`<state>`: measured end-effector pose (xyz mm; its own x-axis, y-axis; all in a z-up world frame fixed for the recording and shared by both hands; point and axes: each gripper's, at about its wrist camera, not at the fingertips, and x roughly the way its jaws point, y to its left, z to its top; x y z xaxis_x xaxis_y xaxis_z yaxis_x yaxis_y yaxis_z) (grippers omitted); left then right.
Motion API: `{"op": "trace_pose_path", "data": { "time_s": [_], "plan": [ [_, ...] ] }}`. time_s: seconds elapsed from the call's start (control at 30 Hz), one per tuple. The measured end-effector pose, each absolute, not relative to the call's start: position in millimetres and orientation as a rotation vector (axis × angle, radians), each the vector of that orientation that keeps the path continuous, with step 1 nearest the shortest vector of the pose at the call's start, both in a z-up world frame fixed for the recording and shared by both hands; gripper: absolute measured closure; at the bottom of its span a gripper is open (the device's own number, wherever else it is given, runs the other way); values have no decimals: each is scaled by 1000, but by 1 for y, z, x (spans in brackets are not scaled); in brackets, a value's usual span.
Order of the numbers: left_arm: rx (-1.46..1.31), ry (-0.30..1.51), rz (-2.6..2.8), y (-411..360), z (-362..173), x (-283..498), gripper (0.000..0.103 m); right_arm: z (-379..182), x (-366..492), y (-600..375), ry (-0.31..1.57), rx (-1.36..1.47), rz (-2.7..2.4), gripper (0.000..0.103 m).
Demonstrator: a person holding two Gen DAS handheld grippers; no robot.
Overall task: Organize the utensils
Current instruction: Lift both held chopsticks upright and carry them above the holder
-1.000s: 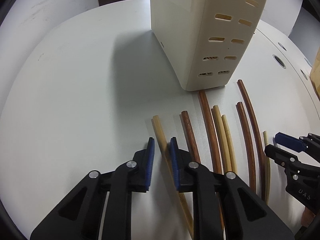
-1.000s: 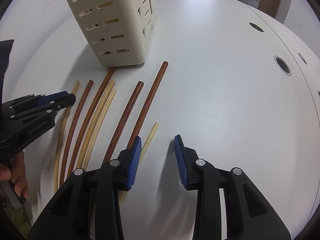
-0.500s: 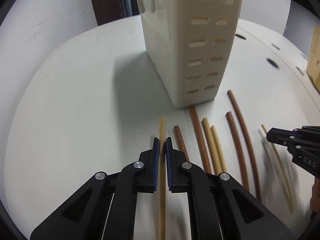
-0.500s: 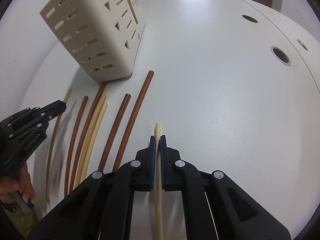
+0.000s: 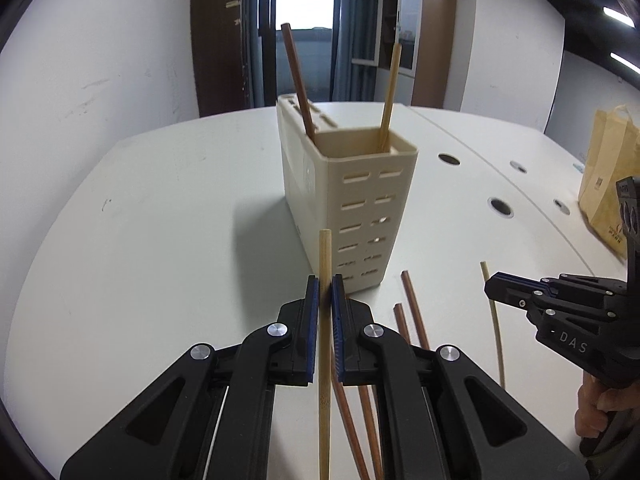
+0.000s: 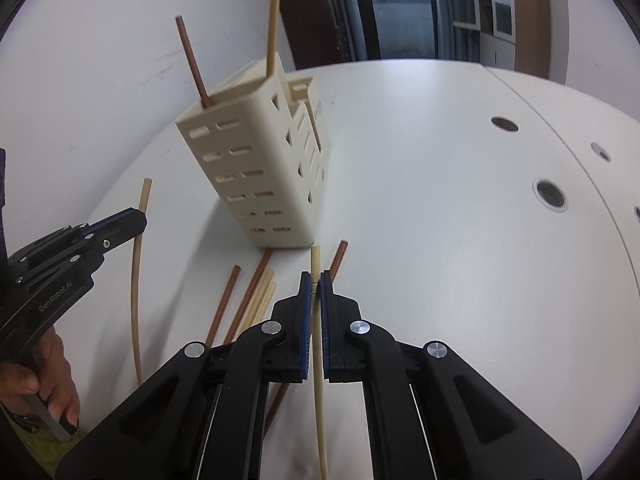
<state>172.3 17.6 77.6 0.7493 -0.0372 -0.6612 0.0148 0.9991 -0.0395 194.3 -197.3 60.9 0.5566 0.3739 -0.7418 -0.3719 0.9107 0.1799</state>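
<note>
Holder: tall cream plastic caddy (image 5: 352,216) with slotted walls, standing upright on the white table.
Inside holder: one dark brown chopstick (image 5: 298,80) and one pale chopstick (image 5: 390,92), both leaning.
Held: two pale chopsticks (image 5: 325,320) (image 6: 318,344), each clamped, raised.
On table: brown and pale chopsticks (image 6: 256,296), just before the holder.

Left hand-held gripper (image 5: 325,288) clamped on a chopstick (image 5: 324,256), right hand-held gripper (image 6: 315,282) likewise

White table (image 5: 160,208) with round holes (image 5: 501,205), brown paper bag (image 5: 608,184) at its edge, wooden cabinet (image 5: 428,44), dark door (image 5: 218,36)
</note>
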Motion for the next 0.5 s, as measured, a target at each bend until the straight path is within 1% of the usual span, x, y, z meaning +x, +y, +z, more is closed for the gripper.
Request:
{"op": "trace_pose_path", "data": {
  "time_s": [0.5],
  "plan": [
    [-60, 563, -34, 12, 125, 159, 97, 107, 186, -202, 692, 4, 497, 98]
  ]
}}
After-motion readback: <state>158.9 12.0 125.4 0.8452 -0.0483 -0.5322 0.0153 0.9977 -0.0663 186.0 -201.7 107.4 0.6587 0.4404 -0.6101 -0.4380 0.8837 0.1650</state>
